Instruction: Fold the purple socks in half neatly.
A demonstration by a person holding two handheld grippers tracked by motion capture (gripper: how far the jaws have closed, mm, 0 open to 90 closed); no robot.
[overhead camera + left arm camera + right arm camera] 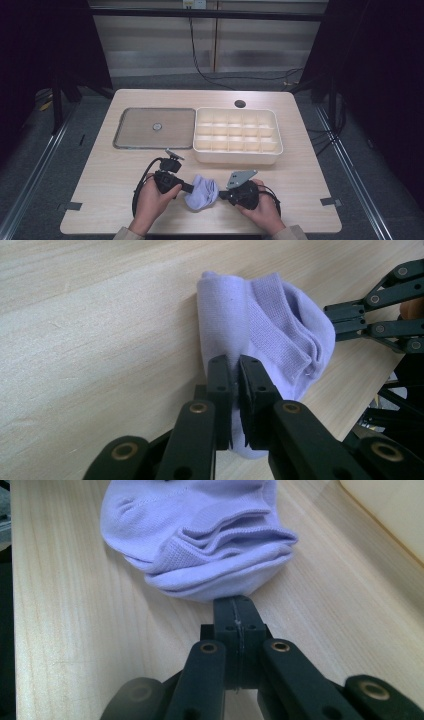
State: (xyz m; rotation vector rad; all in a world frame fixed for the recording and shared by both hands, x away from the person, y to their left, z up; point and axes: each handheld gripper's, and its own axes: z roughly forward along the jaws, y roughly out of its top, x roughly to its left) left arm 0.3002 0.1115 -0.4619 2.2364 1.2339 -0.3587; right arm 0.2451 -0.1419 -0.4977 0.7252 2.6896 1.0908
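Note:
A folded lavender sock (202, 192) lies on the wooden table near its front edge, between my two grippers. My left gripper (189, 189) comes at it from the left. In the left gripper view its jaws (235, 372) are shut on the sock (280, 325), with fabric showing in the narrow gap and below the pads. My right gripper (221, 194) meets the sock from the right. In the right gripper view its jaws (234, 602) are pressed together, their tips touching the sock's (200, 540) rounded edge. No fabric shows between them.
A white tray (237, 159) divided into several compartments stands behind the sock, right of centre. Beside it on the left lies a flat grey lid (135, 131) with a small round knob (157, 126). A cable hole (240, 104) sits at the table's back.

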